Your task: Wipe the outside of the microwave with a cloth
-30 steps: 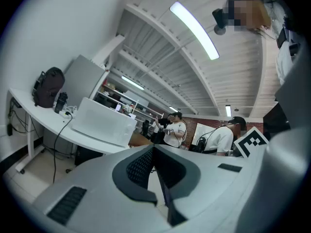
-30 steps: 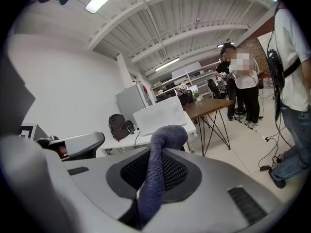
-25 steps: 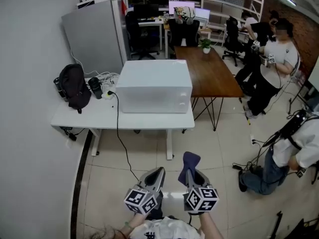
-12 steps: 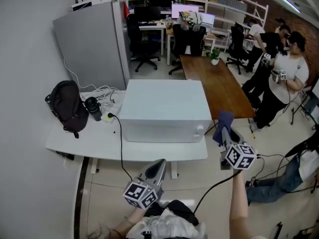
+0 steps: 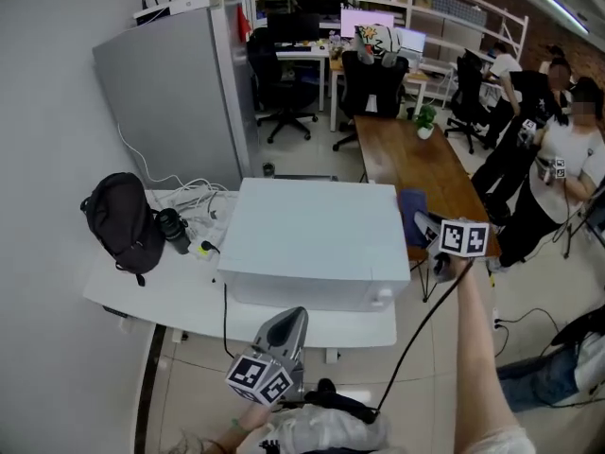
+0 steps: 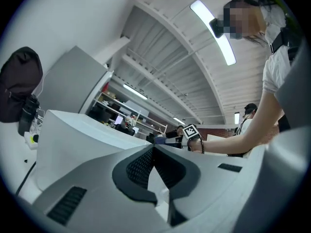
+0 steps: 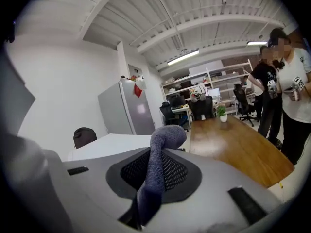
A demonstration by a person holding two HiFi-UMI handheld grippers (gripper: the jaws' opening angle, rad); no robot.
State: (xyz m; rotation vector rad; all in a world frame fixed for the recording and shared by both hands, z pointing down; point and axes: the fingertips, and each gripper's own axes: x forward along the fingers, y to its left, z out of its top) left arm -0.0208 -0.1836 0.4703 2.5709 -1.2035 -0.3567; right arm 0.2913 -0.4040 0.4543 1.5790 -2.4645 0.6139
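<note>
White boxy microwave (image 5: pixel 312 244), blue cloth (image 7: pixel 165 137) pinched in right claw (image 5: pixel 425 227)

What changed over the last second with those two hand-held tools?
The right gripper, shut on the blue cloth, swung up and rightward to beside the microwave's right side. No hold changed. The left gripper stayed low, shut and empty; the microwave sat unmoved on the table.

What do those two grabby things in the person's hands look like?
The left gripper and right gripper are grey plastic, narrowing to a pointed beak, with black mesh-patterned pads inside. Each carries a white cube printed with black square markers. A black cable runs from the right one.
</note>
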